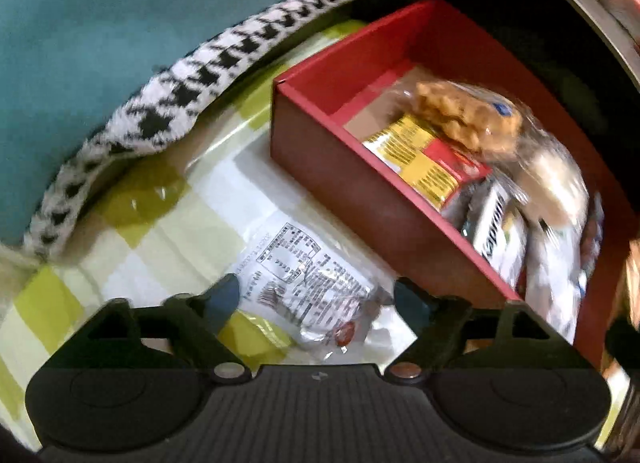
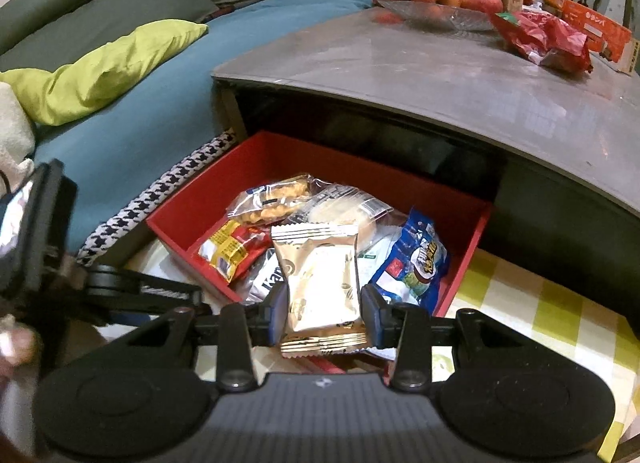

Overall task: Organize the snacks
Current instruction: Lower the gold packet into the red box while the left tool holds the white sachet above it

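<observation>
text: "Kap" – silver packet (image 2: 266, 281) | rest – unreadable

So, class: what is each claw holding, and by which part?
Right claw: gold snack packet, pinched across its lower sides. Left claw: open, nothing held; a white packet lies below it.

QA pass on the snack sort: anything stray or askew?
One stray: a white printed packet lies on the checked cloth outside the red box, between the open left gripper fingers. The right gripper grips a gold packet.
</observation>
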`<state>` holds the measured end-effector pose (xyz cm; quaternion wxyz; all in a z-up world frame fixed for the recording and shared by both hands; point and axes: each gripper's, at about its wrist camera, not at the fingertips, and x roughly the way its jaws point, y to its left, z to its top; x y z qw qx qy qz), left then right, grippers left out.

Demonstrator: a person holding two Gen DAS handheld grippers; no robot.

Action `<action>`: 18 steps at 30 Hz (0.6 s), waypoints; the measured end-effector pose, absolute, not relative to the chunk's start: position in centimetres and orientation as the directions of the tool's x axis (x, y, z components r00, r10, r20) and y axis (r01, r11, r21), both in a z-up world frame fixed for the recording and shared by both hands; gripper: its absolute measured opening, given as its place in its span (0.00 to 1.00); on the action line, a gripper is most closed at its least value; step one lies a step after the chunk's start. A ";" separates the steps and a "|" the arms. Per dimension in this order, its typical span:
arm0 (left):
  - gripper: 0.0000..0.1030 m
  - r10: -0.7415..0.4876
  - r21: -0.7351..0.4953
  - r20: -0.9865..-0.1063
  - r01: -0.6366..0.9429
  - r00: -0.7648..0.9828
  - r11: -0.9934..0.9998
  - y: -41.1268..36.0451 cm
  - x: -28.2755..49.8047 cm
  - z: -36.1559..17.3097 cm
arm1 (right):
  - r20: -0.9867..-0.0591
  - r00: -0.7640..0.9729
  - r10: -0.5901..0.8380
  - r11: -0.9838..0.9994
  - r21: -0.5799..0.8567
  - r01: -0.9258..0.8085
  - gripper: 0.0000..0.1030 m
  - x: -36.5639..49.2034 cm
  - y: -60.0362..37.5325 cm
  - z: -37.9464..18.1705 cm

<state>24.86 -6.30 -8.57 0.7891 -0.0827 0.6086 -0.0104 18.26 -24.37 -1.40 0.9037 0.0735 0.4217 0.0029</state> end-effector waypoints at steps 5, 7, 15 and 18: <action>0.89 -0.070 -0.099 -0.964 -0.104 0.256 0.990 -6.9 25.2 -9.2 | -0.755 0.649 0.090 0.987 0.154 0.042 0.49 17.7 -24.6 -0.8; 0.85 -0.037 -0.050 -0.967 -0.047 0.251 0.998 -6.4 25.0 -9.5 | -0.753 0.650 0.097 0.986 0.163 0.041 0.49 17.4 -24.7 -0.6; 0.64 -0.047 -0.009 -0.974 0.171 0.223 0.985 -3.7 20.2 -8.7 | -0.741 0.661 0.115 0.987 0.160 0.009 0.49 16.3 -24.0 0.1; 0.74 -0.117 -0.089 -0.962 0.121 0.248 0.989 -2.7 20.9 -7.6 | -0.742 0.660 0.119 0.987 0.158 0.001 0.49 16.1 -23.6 0.1</action>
